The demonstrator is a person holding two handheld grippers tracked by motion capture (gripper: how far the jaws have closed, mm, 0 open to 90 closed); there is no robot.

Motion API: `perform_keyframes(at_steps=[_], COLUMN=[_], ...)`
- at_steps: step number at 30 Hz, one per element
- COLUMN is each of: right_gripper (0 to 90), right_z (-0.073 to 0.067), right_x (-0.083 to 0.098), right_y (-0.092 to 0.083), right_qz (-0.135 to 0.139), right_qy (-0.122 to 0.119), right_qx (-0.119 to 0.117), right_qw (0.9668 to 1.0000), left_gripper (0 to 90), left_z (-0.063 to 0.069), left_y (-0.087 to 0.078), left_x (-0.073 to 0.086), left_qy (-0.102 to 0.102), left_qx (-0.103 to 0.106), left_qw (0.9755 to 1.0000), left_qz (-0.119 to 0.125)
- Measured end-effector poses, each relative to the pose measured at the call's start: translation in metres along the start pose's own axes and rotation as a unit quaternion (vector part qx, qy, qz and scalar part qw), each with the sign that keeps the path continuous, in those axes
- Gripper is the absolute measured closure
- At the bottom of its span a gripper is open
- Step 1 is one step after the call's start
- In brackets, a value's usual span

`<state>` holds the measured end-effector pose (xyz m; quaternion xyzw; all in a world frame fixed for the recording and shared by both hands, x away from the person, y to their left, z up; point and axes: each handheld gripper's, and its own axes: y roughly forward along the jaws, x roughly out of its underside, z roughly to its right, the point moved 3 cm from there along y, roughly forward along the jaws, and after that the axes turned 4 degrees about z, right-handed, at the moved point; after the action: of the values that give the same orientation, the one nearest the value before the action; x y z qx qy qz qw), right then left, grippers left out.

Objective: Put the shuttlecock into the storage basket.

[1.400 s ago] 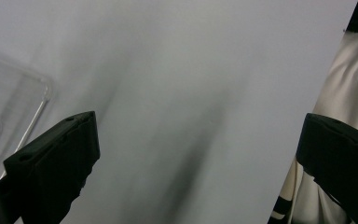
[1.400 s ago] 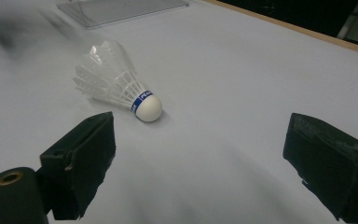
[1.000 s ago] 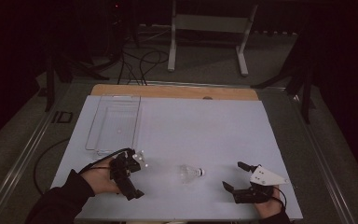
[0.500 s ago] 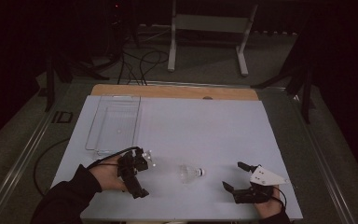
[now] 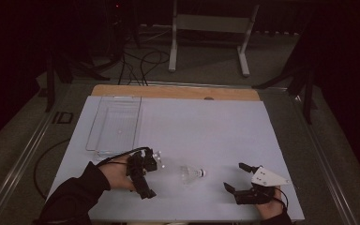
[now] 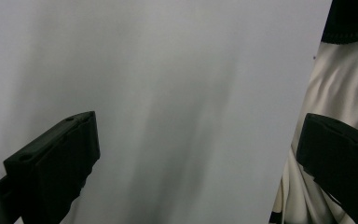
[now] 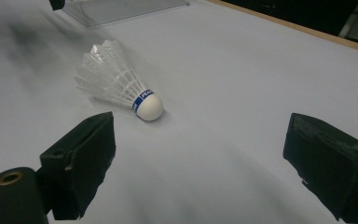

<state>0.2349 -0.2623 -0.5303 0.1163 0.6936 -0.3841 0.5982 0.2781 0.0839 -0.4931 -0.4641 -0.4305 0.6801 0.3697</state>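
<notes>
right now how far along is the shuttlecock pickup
Nothing looks done yet: the shuttlecock lies on its side on the white table, untouched. In hand: the right gripper faces it with jaws wide open, short of it; the left gripper is open beside it. Left: closing on it and moving it, perhaps to the clear tray.

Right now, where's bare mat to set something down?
Free: the wide stretch right of the clear tray, up to the wooden edge. Crowded: the near strip, left gripper, shuttlecock, right gripper.
</notes>
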Motion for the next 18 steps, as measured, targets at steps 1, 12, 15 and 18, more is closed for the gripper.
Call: perform_keyframes(at_steps=[1,12,15,18], right_gripper=[9.0,9.0,9.0,9.0], right_z=[0.0,0.0,0.0,-0.001], right_x=[0.0,0.0,0.0,0.0], right_y=[0.0,0.0,0.0,-0.001], right_qz=[0.0,0.001,0.0,0.0], right_qy=[0.0,0.002,0.001,0.001], right_qx=[0.0,-0.001,-0.001,-0.002], right_qw=[1.0,1.0,1.0,1.0], left_gripper=[0.0,0.0,0.0,0.0], left_z=[0.0,0.0,0.0,-0.001], left_y=[0.001,0.007,0.008,0.007], left_x=[-0.002,-0.024,-0.029,-0.035], left_qy=[0.002,0.019,0.026,0.032], left_qx=[0.002,0.011,0.013,0.015], left_qw=[1.0,0.9996,0.9993,0.999], left_qz=[0.0,-0.019,-0.022,-0.026])
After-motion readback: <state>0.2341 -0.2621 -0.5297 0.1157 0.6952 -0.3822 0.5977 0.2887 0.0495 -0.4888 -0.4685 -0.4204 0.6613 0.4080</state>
